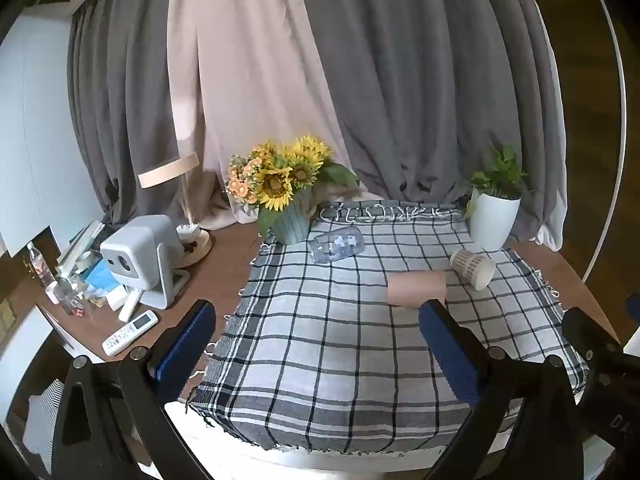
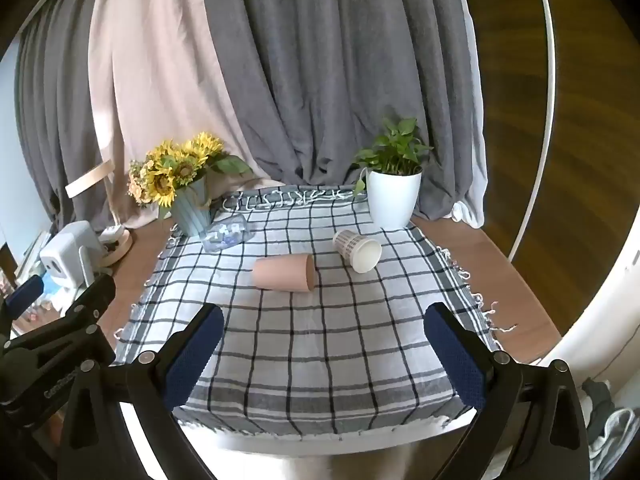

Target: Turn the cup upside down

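A pink cup point(image 2: 285, 272) lies on its side on the checked cloth point(image 2: 320, 344), mouth to the right; it also shows in the left wrist view point(image 1: 416, 288). A patterned paper cup point(image 2: 357, 250) lies on its side behind it to the right, also in the left wrist view point(image 1: 473, 267). A clear glass point(image 2: 226, 235) lies on its side at the back left, also in the left wrist view point(image 1: 338, 244). My left gripper point(image 1: 316, 344) and my right gripper point(image 2: 324, 348) are open and empty, above the cloth's near part, well short of the cups.
A sunflower pot point(image 2: 192, 208) stands at the cloth's back left and a white plant pot point(image 2: 393, 198) at the back right. A projector point(image 1: 140, 256), a remote point(image 1: 130, 333) and small clutter sit on the wooden table to the left. Curtains hang behind.
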`<state>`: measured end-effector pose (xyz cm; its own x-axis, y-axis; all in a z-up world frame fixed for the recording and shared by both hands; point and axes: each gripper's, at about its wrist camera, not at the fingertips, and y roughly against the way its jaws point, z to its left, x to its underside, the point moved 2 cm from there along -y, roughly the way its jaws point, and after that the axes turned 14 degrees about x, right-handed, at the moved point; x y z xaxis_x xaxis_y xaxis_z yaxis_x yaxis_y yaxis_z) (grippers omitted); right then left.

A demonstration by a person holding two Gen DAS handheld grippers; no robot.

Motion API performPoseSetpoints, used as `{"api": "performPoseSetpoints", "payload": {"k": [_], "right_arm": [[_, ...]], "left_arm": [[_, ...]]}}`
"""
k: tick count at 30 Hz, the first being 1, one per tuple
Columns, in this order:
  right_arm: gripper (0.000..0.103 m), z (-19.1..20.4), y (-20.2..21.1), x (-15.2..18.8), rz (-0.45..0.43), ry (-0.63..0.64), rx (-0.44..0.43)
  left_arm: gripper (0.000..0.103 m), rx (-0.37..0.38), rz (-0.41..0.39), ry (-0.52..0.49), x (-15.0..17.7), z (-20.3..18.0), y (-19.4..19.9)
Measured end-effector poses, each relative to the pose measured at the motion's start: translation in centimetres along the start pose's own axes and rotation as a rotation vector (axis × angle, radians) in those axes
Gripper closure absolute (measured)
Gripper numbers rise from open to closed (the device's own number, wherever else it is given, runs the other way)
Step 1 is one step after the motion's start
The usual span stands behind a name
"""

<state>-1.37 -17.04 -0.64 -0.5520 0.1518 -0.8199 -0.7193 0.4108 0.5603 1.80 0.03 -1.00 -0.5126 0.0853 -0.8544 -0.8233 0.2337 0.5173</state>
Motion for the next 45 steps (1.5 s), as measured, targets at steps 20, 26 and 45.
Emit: {"api": "performPoseSetpoints", "payload": {"k": [20,26,45], "right_arm": [[0.002,-0.5,-0.5,0.5,-0.006,-0.012,-0.014],[0.002,-0.8,0.1,-0.1,-0.007,-0.014,-0.019],[0.002,-0.3,0.3,-0.6,-0.014,-0.011,-0.027]], "left_arm": [[0.0,0.032,-0.024,0.012,-0.8,-0.5,0.2],[0.0,0.047,-0.016,0.008,-1.2,-0.6,-0.1],[0.0,0.05,-0.015,0.007,-0.6,-0.4,-0.3]]}}
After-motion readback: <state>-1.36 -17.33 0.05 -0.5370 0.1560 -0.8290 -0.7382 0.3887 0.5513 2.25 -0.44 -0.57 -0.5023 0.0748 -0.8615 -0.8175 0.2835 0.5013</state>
